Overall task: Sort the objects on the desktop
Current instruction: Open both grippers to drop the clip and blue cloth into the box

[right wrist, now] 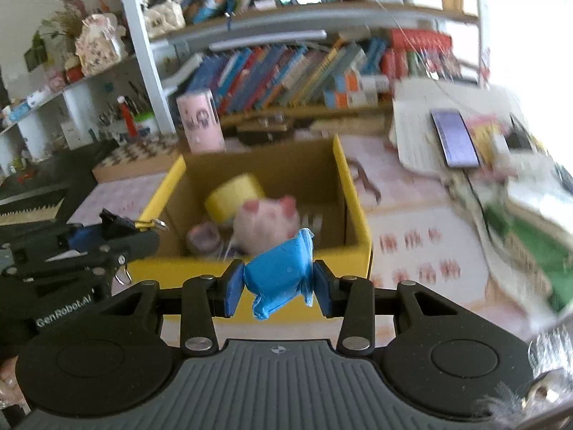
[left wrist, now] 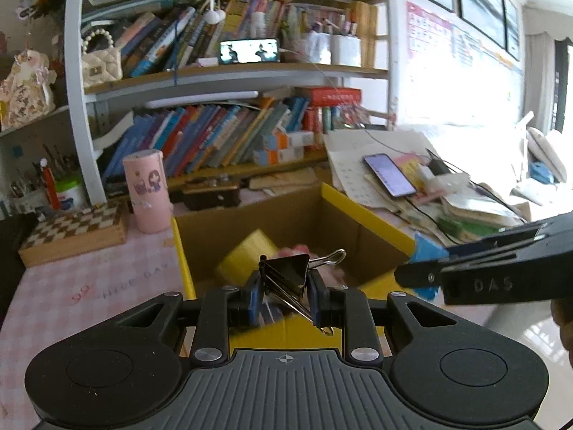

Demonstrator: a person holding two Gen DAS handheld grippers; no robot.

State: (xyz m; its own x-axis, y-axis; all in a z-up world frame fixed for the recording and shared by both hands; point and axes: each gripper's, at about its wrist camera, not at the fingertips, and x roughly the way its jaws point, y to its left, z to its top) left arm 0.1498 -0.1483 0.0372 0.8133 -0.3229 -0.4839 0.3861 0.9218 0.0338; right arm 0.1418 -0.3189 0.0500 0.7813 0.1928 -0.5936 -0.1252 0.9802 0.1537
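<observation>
Left tongs [left wrist: 283, 295] clamped tight on a black binder clip [left wrist: 286, 274], blue pads pressing both sides, wire handles sticking out ahead and below. Held over the near edge of a yellow box [left wrist: 335, 199], open top, brown inside. Ahead of the left tongs, down in the box: a yellow tape roll [left wrist: 247, 254] and something pink, blurred. To the right of the left tongs, the right tongs [left wrist: 422, 254] reaching in from the side with a blue packet [left wrist: 428, 249] at the tip, near the box's right corner.

Right tongs [right wrist: 278, 283] partly closed, gripping the blue packet [right wrist: 281, 268] across its middle, crumpled ends poking above and below the pads. Packet held just short of the box's near wall [right wrist: 354, 254], above the table [right wrist: 412, 222]. Ahead of the right tongs, inside the box: tape roll [right wrist: 234, 197] toward the back left, a pink pig toy [right wrist: 266, 220] in the middle, a small purplish lump [right wrist: 204, 238] front left, too blurred to name. To the left of the right tongs, the left tongs [right wrist: 118, 231] with the clip [right wrist: 114, 220] at the box's left wall.

Beyond the box, from the left tongs: a pink cylinder [left wrist: 148, 191] standing on the table, a checkered board box [left wrist: 77, 233] just left of it, a bookshelf [left wrist: 229, 71] crammed with books behind. Off to the right front, a phone [left wrist: 390, 175] lying on a pile of papers, cable attached.
</observation>
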